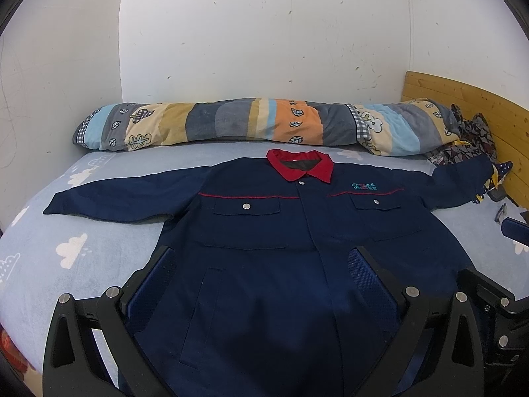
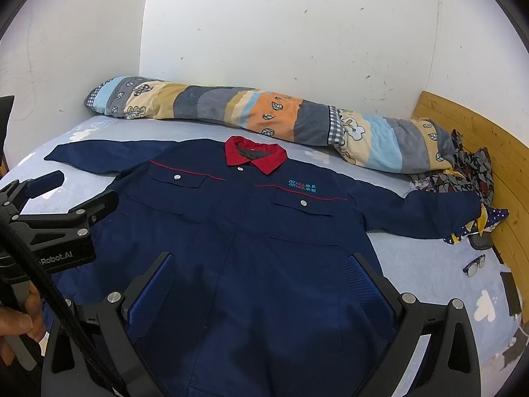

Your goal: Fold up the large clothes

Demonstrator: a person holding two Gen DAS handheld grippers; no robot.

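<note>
You're hovering both grippers, left gripper [image 1: 261,264] and right gripper [image 2: 261,268], fingers spread wide and empty, over the limp, light jacket [image 2: 251,231]; I'd pinch a sleeve cuff [image 2: 463,208].

A pale blue cloud-print bedsheet [image 1: 76,251] fills the lower frame. Across the middle lies a long rolled quilt with striped leaf patterns [image 1: 231,124]. At right stands a wooden plank headboard [image 2: 479,129], with crumpled patterned cloth [image 2: 463,172] beside it and dark-framed eyeglasses [image 2: 474,264] lower right.
</note>
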